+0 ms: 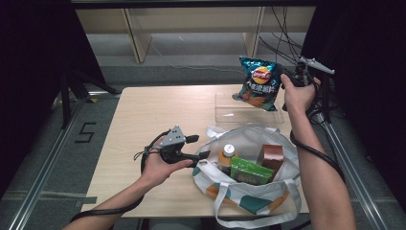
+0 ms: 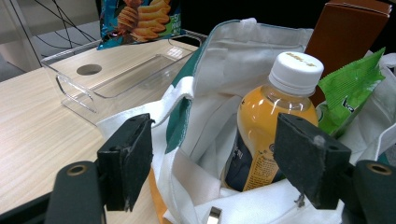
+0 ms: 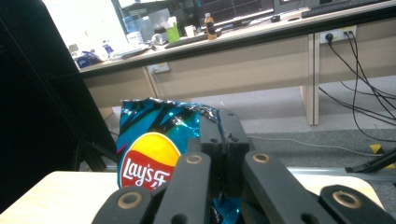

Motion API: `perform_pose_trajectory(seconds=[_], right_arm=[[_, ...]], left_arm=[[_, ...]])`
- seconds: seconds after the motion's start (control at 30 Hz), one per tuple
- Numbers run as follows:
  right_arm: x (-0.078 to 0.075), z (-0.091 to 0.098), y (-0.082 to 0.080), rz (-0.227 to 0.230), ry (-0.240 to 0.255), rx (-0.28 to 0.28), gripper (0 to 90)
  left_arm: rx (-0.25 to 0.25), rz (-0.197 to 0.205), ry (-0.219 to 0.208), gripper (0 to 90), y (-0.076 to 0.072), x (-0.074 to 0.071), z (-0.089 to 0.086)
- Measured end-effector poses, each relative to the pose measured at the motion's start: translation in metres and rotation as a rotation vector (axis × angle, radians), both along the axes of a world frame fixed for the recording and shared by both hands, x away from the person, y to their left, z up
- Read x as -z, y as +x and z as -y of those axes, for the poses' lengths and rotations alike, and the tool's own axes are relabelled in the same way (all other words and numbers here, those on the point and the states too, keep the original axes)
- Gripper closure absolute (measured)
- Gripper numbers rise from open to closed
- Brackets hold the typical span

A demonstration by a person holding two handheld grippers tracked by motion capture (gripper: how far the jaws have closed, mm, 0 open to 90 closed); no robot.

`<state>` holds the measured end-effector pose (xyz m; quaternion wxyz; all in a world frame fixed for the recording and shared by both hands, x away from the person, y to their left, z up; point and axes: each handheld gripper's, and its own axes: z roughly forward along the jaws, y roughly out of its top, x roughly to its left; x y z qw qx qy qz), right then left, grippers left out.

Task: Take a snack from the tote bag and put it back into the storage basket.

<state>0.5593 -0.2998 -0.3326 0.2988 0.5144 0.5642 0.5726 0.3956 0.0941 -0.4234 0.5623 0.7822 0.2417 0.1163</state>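
Over the clear tray (image 1: 230, 112) at the surface's (image 1: 143, 124) far edge, my right claw (image 3: 219, 140) pinches the chip bag (image 1: 259, 84), left claw (image 2: 212, 163) wide open at the tote's (image 1: 282, 143) rim, bare wood left of it.

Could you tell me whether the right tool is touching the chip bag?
Touching. The right gripper view shows the right tool shut on the chip bag's top edge.
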Motion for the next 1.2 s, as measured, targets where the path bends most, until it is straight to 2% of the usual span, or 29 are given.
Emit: perform_pose_trajectory(seconds=[0.03, 0.1, 0.17, 0.2, 0.23, 0.37, 0.47, 0.5, 0.57, 0.73, 0.77, 0.83, 0.9, 0.97, 1.03, 1.13, 1.17, 1.2], right_arm=[[0.001, 0.000, 0.001, 0.004, -0.011, -0.001, 90.0], [0.001, -0.001, 0.000, -0.027, 0.003, 0.010, 90.0], [0.002, -0.001, 0.000, -0.032, 0.011, 0.008, 90.0], [0.004, 0.000, 0.002, -0.019, -0.012, 0.004, 90.0], [0.005, -0.001, 0.002, -0.022, 0.007, 0.003, 90.0], [0.007, -0.002, 0.002, -0.046, 0.009, 0.012, 90.0], [0.009, -0.001, 0.004, -0.038, 0.008, 0.009, 90.0], [0.009, -0.001, 0.004, -0.050, 0.008, 0.018, 90.0], [0.011, 0.001, 0.005, -0.036, -0.017, 0.011, 90.0], [0.013, 0.001, 0.005, -0.055, 0.014, 0.016, 90.0], [0.014, 0.002, 0.006, -0.055, -0.011, 0.015, 90.0], [0.015, 0.001, 0.006, -0.060, 0.016, 0.019, 90.0], [0.017, 0.002, 0.006, -0.054, -0.004, 0.018, 90.0], [0.017, 0.000, 0.007, -0.063, 0.015, 0.023, 90.0], [0.017, 0.000, 0.007, -0.083, 0.012, 0.023, 90.0], [0.019, 0.000, 0.008, -0.068, 0.012, 0.018, 90.0], [0.021, 0.001, 0.009, -0.058, -0.003, 0.012, 90.0], [0.020, -0.001, 0.009, -0.074, 0.010, 0.023, 90.0]], left_arm=[[0.000, 0.000, 0.000, 27.8, 0.000, 0.000, 0.000], [0.000, 0.001, 0.002, 27.9, 0.000, 0.000, 0.000], [-0.004, 0.001, 0.007, 27.9, -0.001, 0.000, -0.001], [-0.005, 0.001, 0.007, 27.9, -0.001, 0.000, -0.001], [-0.005, 0.002, 0.007, 27.9, -0.001, 0.000, 0.000], [-0.002, 0.001, 0.009, 27.8, -0.001, 0.000, 0.000], [0.014, 0.010, 0.009, 27.8, 0.000, 0.000, 0.001], [0.013, 0.009, 0.009, 27.8, 0.000, 0.000, 0.001], [0.013, 0.010, 0.009, 27.8, 0.000, 0.000, 0.001], [0.000, 0.001, 0.015, 27.8, -0.002, 0.001, 0.001], [0.007, 0.009, 0.018, 27.8, -0.001, 0.001, 0.001], [0.007, 0.011, 0.018, 27.8, -0.001, 0.000, 0.001], [0.013, 0.012, 0.012, 27.8, -0.001, 0.001, 0.001], [0.007, 0.011, 0.019, 27.8, -0.001, 0.000, 0.000], [0.008, 0.011, 0.019, 27.8, -0.001, 0.001, 0.000], [0.007, 0.011, 0.019, 27.8, -0.001, 0.001, 0.000], [0.006, 0.011, 0.018, 27.8, -0.001, 0.001, 0.000], [0.006, 0.010, 0.017, 27.8, -0.001, 0.001, 0.000]])
